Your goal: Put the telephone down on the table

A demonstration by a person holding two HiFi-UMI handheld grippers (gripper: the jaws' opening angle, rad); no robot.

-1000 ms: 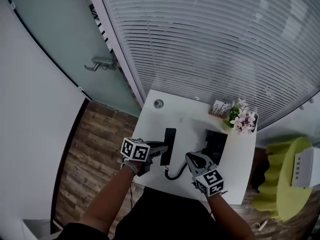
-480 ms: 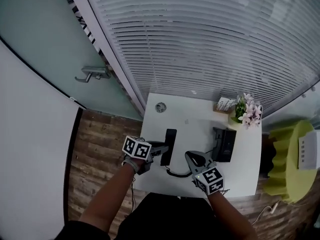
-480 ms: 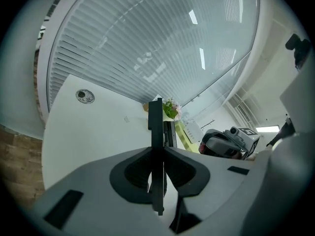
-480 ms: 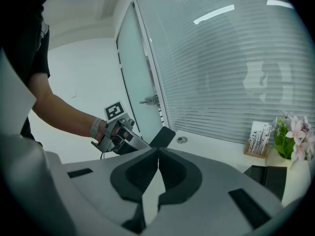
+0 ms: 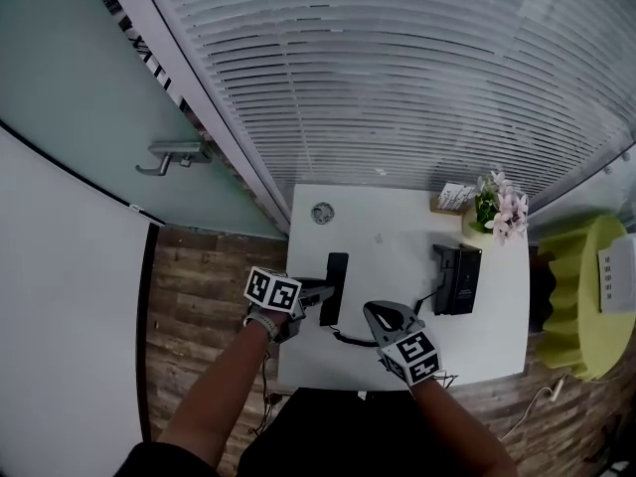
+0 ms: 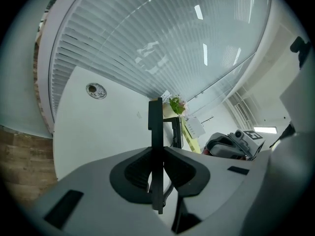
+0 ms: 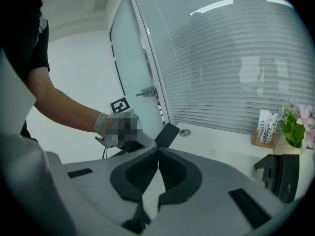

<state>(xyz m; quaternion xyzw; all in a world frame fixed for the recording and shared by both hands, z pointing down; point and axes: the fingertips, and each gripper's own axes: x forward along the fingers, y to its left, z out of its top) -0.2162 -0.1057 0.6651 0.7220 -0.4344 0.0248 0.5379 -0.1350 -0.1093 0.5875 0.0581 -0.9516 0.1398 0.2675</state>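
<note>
Gripping the black handset (image 6: 155,127) edge-on by its lower end, the left claw (image 5: 320,296) holds it over the front-left of the white desk (image 5: 393,241), w/ its cord (image 5: 348,340) curling just beside the right claw (image 5: 370,312), which is pinched together on nothing. Phone base (image 5: 457,278) sits well apart at the desk's right. Step in hand looks like the lowering; can't tell if the handset touches the top yet. Next move prob. calls for tipping it flat, easing down, then opening the claw. Desk is bare nearby: cable grommet (image 5: 322,212) back-left, card holder (image 5: 455,197) & pink flowers (image 5: 502,212) back-right. Blinds (image 5: 397,68) behind, glass door (image 5: 79,87) at left, wood floor (image 5: 199,286) below.
</note>
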